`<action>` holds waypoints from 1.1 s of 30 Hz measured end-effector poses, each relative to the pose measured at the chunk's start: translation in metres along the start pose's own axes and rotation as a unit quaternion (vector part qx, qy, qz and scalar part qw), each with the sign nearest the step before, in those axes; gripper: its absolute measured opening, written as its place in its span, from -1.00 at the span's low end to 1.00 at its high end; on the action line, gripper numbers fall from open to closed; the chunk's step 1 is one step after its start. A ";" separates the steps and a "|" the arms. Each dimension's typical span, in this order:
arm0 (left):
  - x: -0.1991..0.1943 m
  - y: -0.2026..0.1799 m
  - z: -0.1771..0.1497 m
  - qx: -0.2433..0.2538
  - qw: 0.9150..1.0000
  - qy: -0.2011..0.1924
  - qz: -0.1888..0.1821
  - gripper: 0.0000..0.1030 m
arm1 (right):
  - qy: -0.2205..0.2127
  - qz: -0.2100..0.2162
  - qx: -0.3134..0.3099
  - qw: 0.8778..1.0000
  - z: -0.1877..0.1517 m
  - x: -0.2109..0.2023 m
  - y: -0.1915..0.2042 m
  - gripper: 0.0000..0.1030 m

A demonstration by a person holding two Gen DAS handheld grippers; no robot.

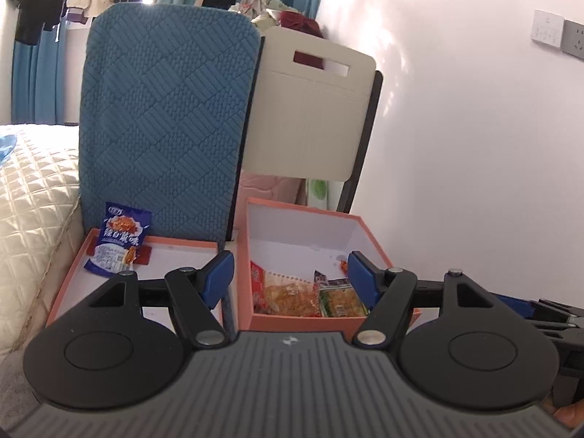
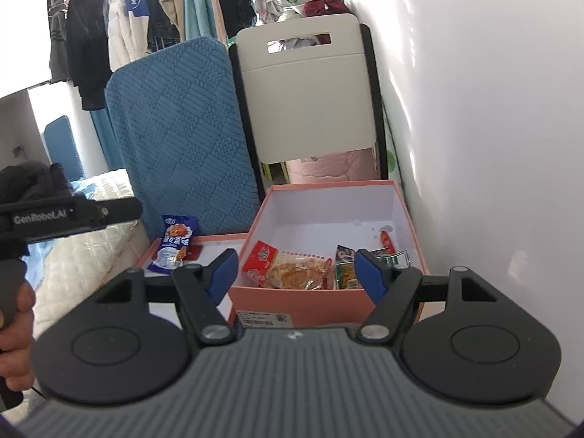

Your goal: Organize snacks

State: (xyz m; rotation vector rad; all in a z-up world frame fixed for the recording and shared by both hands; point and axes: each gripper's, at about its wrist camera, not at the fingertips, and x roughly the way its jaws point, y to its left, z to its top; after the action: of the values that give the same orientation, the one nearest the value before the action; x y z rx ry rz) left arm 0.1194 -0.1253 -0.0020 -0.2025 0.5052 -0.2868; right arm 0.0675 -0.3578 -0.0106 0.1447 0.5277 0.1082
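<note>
Ahead of both grippers and below them, the blue snack packet (image 1: 117,240) stands alone in the shallow box lid (image 1: 182,246), left of the deep pink box (image 1: 303,319) where the other snacks (image 2: 292,268) lie. Both the left gripper (image 1: 290,279) and right gripper (image 2: 295,273) have fingers apart, holding nothing. I judge the left nearer the packet, whose long axis runs upright against the blue cushion (image 1: 164,109).

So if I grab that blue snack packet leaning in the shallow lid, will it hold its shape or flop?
The blue snack packet looks like thin, glossy film, so it will probably crumple and may slip between the fingers. It seems light, and since it only leans against the blue cushion, a nudge would likely topple it flat into the lid.
</note>
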 end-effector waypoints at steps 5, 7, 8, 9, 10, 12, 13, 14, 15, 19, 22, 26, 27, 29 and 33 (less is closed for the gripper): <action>0.001 0.005 -0.003 0.003 1.000 0.005 0.010 0.43 | 0.005 0.003 0.001 1.000 -0.005 0.005 0.001 0.40; 0.002 0.007 -0.005 0.004 1.000 0.008 0.011 0.43 | 0.011 0.001 0.001 1.000 -0.009 0.008 0.001 0.40; 0.002 0.007 -0.005 0.003 1.000 0.008 0.012 0.43 | 0.014 0.001 0.001 1.000 -0.011 0.009 0.001 0.40; 0.003 0.007 -0.006 0.003 1.000 0.008 0.013 0.43 | 0.016 0.002 0.001 1.000 -0.012 0.010 0.001 0.40; 0.003 0.008 -0.006 0.002 1.000 0.009 0.013 0.43 | 0.018 0.002 0.000 1.000 -0.012 0.011 0.000 0.40; 0.004 0.008 -0.006 0.001 1.000 0.010 0.014 0.43 | 0.019 -0.001 -0.002 1.000 -0.013 0.011 0.000 0.40; 0.004 0.008 -0.007 0.001 1.000 0.010 0.014 0.43 | 0.019 -0.001 -0.002 1.000 -0.012 0.011 0.000 0.40; 0.004 0.007 -0.007 0.001 1.000 0.010 0.015 0.43 | 0.019 0.000 -0.003 1.000 -0.012 0.011 0.000 0.40; 0.005 0.007 -0.007 0.001 1.000 0.011 0.016 0.43 | 0.018 0.000 -0.004 1.000 -0.012 0.011 0.000 0.40; 0.005 0.006 -0.006 0.003 1.000 0.010 0.017 0.43 | 0.016 0.001 -0.007 1.000 -0.010 0.012 -0.001 0.40; 0.004 0.005 -0.006 0.004 1.000 0.009 0.017 0.43 | 0.014 0.003 -0.007 1.000 -0.010 0.011 0.000 0.40; 0.004 0.004 -0.006 0.006 1.000 0.009 0.017 0.43 | 0.013 0.003 -0.008 1.000 -0.010 0.011 0.001 0.40; 0.004 0.004 -0.006 0.007 1.000 0.010 0.017 0.43 | 0.013 0.003 -0.008 1.000 -0.010 0.011 0.000 0.40; 0.004 0.005 -0.006 0.006 1.000 0.011 0.018 0.43 | 0.013 0.002 -0.009 1.000 -0.010 0.012 0.001 0.40; 0.004 0.005 -0.007 0.005 1.000 0.011 0.020 0.43 | 0.013 0.002 -0.008 1.000 -0.010 0.012 0.001 0.40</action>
State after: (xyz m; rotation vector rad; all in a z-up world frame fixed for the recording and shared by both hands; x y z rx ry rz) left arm 0.1206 -0.1229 -0.0109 -0.1788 0.5288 -0.2523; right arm 0.0725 -0.3546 -0.0247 0.1288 0.5533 0.1182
